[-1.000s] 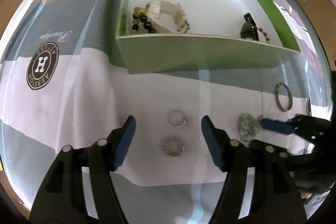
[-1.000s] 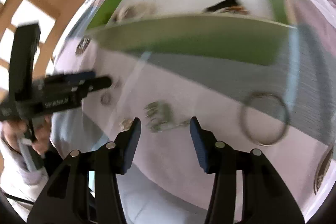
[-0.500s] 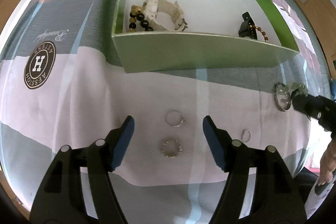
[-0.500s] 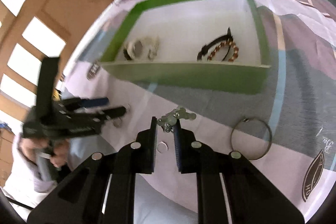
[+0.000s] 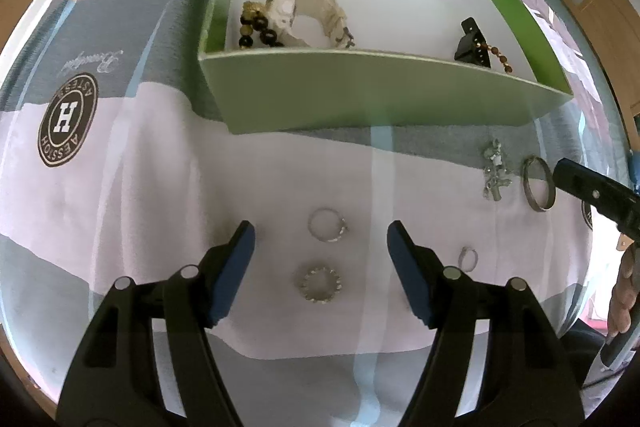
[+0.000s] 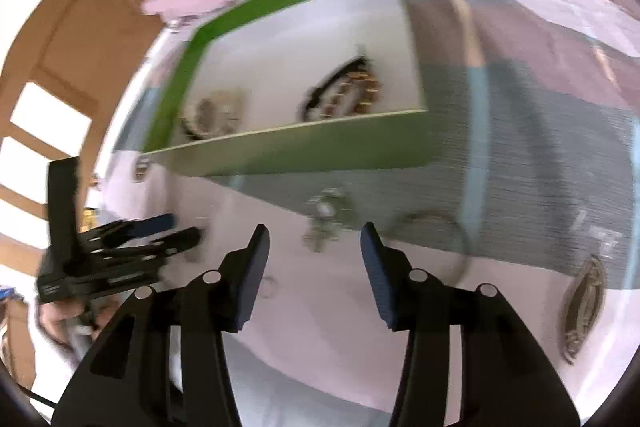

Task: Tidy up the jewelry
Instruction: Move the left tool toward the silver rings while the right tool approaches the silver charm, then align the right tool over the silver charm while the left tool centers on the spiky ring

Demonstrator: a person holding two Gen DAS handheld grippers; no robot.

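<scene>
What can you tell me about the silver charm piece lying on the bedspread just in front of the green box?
The silver charm piece is a small cluster of pale metal links and charms, stretched out lengthwise. It lies flat on the bedspread, straddling the grey and white bands, in front of the green box and beside a plain bangle. Nothing grips it; the right gripper hangs open above it.

Both cameras ride on the hand-held tools and look forward along their fingers, steeply down at the bed [image 5: 132, 211]. The left wrist view hangs near the bedspread, facing the near wall of the green box [image 5: 384, 95] squarely, its picture sharp. The right wrist view looks from further right, tilted and blurred, and sees the same green box [image 6: 320, 147] at a slant. Both views share the box, the silver charm cluster [image 5: 495, 169] [image 6: 326, 217] lying before it, and each shows the other tool at its edge.
</scene>
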